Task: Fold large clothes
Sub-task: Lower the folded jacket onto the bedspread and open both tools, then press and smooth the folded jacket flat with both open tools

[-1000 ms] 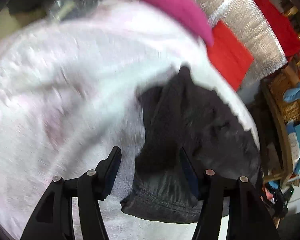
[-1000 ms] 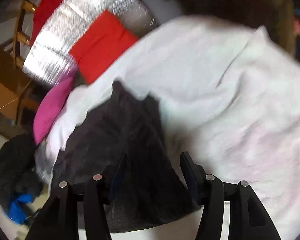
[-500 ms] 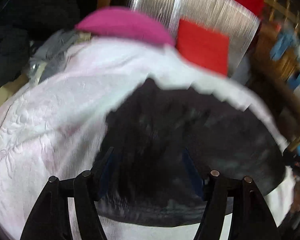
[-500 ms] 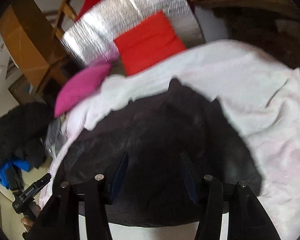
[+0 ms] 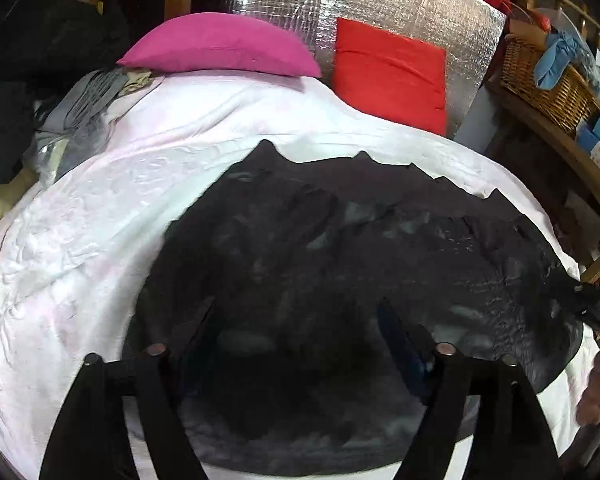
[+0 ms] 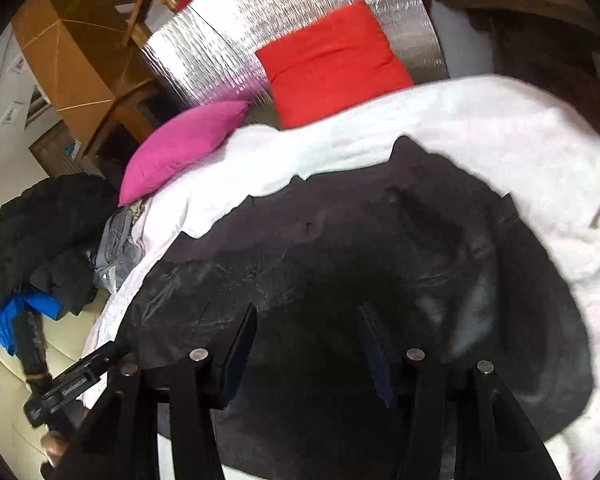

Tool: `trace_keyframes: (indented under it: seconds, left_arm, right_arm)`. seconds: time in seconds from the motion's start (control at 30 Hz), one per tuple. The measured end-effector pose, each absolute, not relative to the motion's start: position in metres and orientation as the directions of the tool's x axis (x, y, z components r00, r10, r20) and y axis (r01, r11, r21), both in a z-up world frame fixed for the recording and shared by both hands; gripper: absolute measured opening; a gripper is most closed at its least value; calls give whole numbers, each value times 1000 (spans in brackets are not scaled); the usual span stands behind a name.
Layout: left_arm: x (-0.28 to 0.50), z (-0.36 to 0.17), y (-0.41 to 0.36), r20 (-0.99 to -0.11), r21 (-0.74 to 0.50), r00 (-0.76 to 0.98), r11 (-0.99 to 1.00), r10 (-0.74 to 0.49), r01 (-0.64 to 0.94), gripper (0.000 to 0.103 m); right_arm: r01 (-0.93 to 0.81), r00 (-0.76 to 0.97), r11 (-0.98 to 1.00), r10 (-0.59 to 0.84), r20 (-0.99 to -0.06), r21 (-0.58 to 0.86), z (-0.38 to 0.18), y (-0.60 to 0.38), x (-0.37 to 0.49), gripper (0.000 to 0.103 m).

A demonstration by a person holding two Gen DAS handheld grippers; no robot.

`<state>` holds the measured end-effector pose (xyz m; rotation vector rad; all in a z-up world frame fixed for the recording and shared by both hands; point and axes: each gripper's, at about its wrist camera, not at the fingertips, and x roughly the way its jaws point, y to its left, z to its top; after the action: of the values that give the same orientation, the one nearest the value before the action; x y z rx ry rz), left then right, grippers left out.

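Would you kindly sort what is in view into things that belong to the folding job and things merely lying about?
Belongs to the job:
- black garment
- white bed cover it lies on

Lying about:
- pink cushion
- red cushion
- wicker basket
- dark clothes pile

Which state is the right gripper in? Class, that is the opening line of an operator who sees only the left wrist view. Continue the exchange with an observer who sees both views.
Observer: The right gripper hangs over the black garment with its jaws apart, and the pads press on nothing.
Operator: What lies beyond the pink pillow?
Observer: A brown cardboard box stands beyond the pink pillow.
Operator: Is there anything in the dark pile of clothes?
Observer: A bright blue cloth shows at the lower edge of the dark pile.
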<state>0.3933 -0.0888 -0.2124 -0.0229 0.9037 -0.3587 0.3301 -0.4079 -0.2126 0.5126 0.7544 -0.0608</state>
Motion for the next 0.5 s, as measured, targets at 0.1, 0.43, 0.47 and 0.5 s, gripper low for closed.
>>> trace_keyframes:
  seconds: [0.1, 0.43, 0.47, 0.5]
  left_arm:
    - [400, -237, -119, -832, -97, 494, 944, -251, 316, 89]
    - [388, -222, -116, -808, -61, 537, 942, -241, 331, 90]
    - [382, -218, -114, -799, -60, 549, 940, -246, 335, 90]
    - [375, -217, -114, -795, -50, 556, 939, -244, 340, 90]
  right_arm:
    - [273, 666, 873, 132, -734, 404, -241, -400, 354, 56]
    - [204, 716, 881, 164, -679, 428, -206, -393, 319, 55]
    - [193, 715, 878, 180, -675, 438, -204, -392, 314, 55]
    - [184, 707, 873, 202, -678, 452, -205, -392, 308, 55]
